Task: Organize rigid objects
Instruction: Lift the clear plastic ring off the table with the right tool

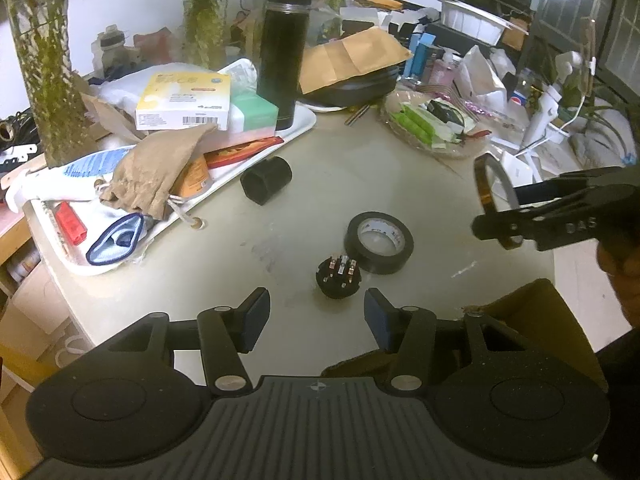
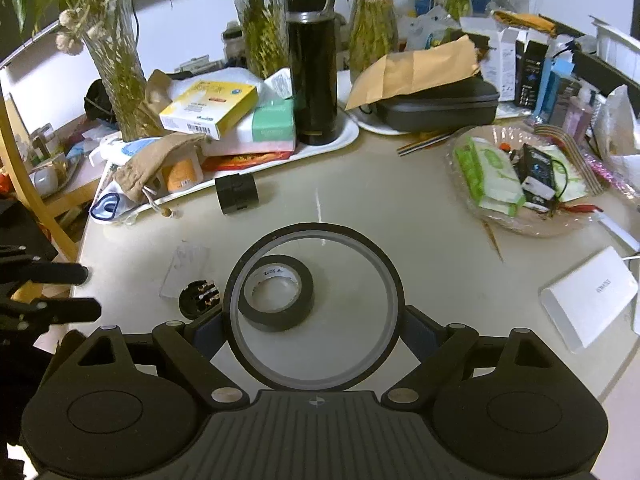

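My right gripper (image 2: pixel 314 328) is shut on a large thin amber tape ring (image 2: pixel 316 230), held upright above the table. From the left wrist view, the same ring (image 1: pixel 481 186) hangs at the right in that gripper (image 1: pixel 500 212). Beneath it a black electrical tape roll (image 2: pixel 278 294) lies flat on the table. A round black connector with metal pins (image 1: pixel 338 278) sits beside the roll (image 1: pixel 378 242). My left gripper (image 1: pixel 316 304) hovers open just in front of the connector, with nothing between its fingers. A small black cylinder (image 1: pixel 266 180) lies near the white tray (image 1: pixel 308 118).
The tray carries a tall black flask (image 2: pixel 312 64), boxes and a cloth pouch (image 1: pixel 160 172). A clear bowl of packets (image 2: pixel 520 184) and a white box (image 2: pixel 588 296) are at the right. Vases with plants line the back. The table edge runs along the left.
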Motion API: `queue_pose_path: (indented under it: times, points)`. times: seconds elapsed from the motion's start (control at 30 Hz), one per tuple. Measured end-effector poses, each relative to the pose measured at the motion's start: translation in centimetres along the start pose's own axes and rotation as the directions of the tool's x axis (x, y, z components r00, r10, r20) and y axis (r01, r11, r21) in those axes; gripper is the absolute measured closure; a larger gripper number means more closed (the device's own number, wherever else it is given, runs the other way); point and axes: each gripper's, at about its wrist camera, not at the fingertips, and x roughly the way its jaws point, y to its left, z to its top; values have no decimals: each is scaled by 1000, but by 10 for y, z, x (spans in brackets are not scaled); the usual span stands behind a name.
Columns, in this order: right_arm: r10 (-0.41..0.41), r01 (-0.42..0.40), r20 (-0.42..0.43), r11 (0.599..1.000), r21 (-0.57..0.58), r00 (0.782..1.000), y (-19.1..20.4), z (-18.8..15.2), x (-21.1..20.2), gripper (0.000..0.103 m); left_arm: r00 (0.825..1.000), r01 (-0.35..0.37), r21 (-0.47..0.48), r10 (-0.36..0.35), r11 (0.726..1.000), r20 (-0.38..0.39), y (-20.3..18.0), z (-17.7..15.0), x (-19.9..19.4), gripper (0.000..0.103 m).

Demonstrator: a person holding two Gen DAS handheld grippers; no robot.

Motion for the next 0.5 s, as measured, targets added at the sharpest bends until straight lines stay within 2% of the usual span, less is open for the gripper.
queue_pose_path:
  times: [0.27, 0.5]
  points:
    - [0, -2, 42, 999, 36, 999, -11, -16, -16, 12, 1000, 11, 24, -11, 1000, -18, -4, 3, 7, 52]
    - [-5, 2, 66, 999, 45, 998, -13, -23, -24, 12, 998, 4, 12, -3, 1000, -65, -11, 9, 12, 52]
